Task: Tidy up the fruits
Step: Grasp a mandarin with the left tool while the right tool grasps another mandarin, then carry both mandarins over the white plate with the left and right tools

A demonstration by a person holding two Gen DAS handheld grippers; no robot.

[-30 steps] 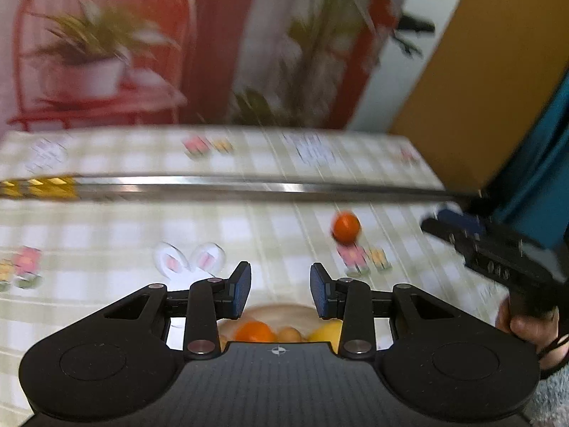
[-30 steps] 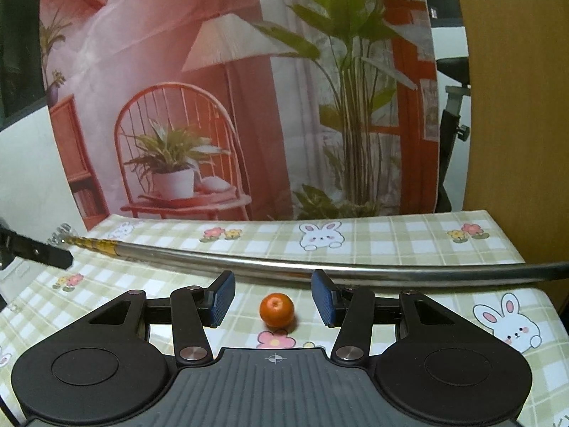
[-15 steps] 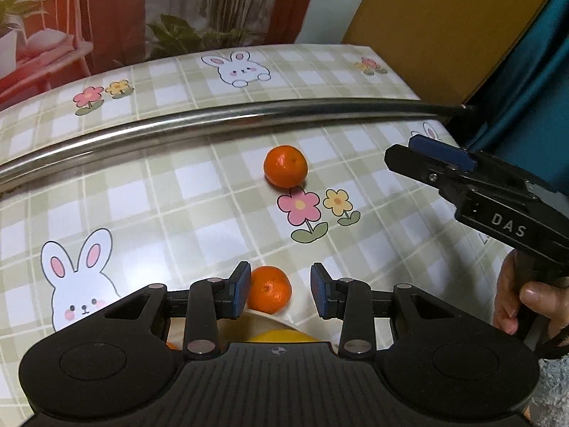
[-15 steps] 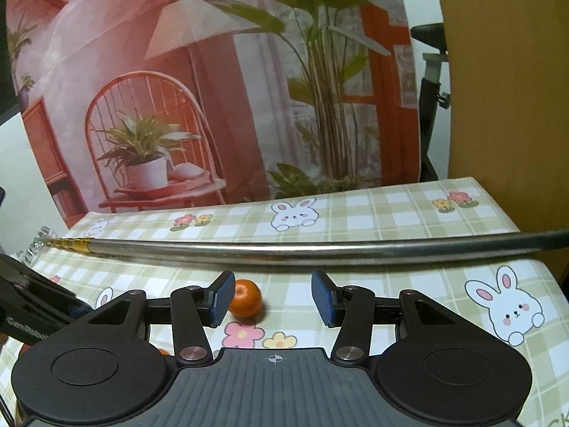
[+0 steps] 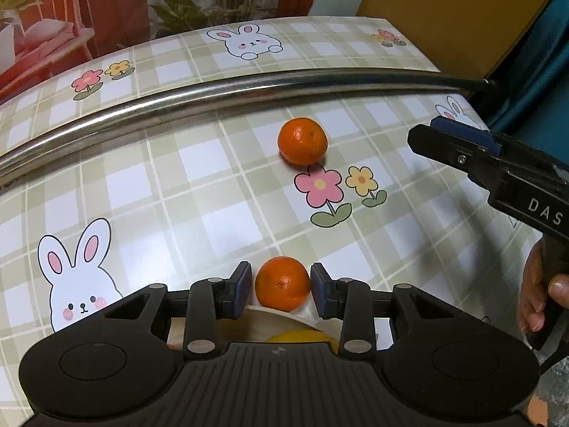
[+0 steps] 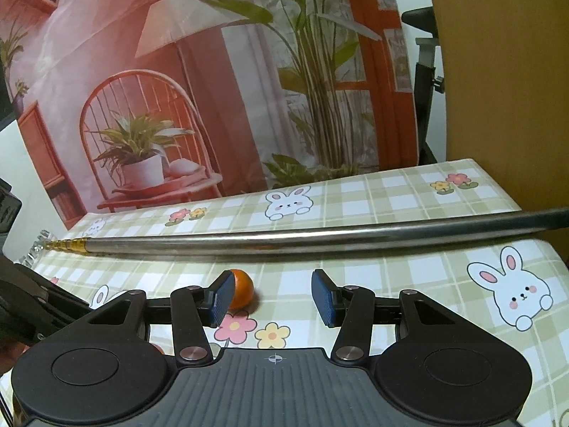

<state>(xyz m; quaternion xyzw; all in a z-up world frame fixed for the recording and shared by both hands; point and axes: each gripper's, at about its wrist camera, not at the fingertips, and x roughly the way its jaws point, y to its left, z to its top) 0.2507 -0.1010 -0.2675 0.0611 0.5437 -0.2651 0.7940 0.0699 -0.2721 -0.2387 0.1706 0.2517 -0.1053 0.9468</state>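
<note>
My left gripper is open, its blue pads on either side of a mandarin that lies at the far rim of a cream plate; small gaps show at both pads. A yellow fruit lies on the plate, mostly hidden by the gripper body. A second mandarin sits farther out on the checked tablecloth, above a flower print. My right gripper is open and empty above the cloth; that mandarin sits partly behind its left pad. The right gripper also shows in the left wrist view.
A long steel telescopic rod lies across the table behind the mandarins, seen also in the right wrist view. The table's far edge meets a printed backdrop. A wooden panel stands at the right.
The left gripper swung right and tilted down, bringing a mandarin between its open pads. The right gripper shifted right, so the far mandarin moved from centre to behind its left pad.
</note>
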